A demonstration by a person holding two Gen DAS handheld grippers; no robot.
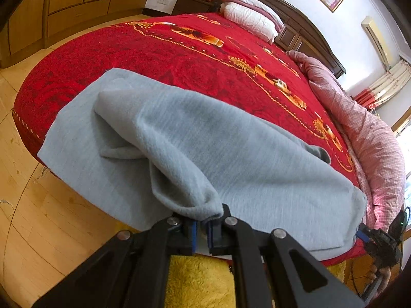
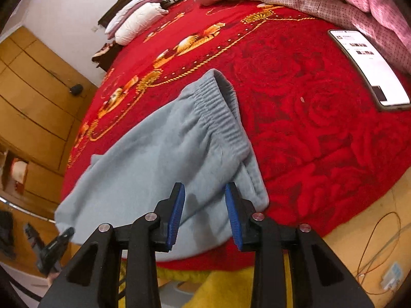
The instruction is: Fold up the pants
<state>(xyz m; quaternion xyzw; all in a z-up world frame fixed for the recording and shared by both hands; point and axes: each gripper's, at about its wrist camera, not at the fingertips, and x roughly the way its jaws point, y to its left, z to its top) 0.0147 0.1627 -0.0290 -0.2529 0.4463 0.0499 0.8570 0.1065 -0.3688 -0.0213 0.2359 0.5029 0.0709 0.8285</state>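
Light grey fleece pants (image 1: pixel 231 159) lie on the near edge of a red bed (image 1: pixel 159 51). My left gripper (image 1: pixel 202 227) is shut on a bunched leg end of the pants and holds it lifted above the rest of the cloth. In the right wrist view the pants (image 2: pixel 154 159) lie with the ribbed waistband (image 2: pixel 221 113) pointing away. My right gripper (image 2: pixel 204 213) is open, with its blue pads (image 2: pixel 177 213) on either side of the pants' near edge, not closed on it. The right gripper also shows in the left wrist view (image 1: pixel 377 241) at the pants' right corner.
A phone (image 2: pixel 370 69) lies on the red bed cover (image 2: pixel 308 118) at the right. A pink quilt (image 1: pixel 359 128) is bunched along the far side. Pillows (image 1: pixel 251 18) sit by the headboard. A yellow rug (image 1: pixel 200 282) and wooden floor lie below. A cable (image 2: pixel 380 243) runs on the floor.
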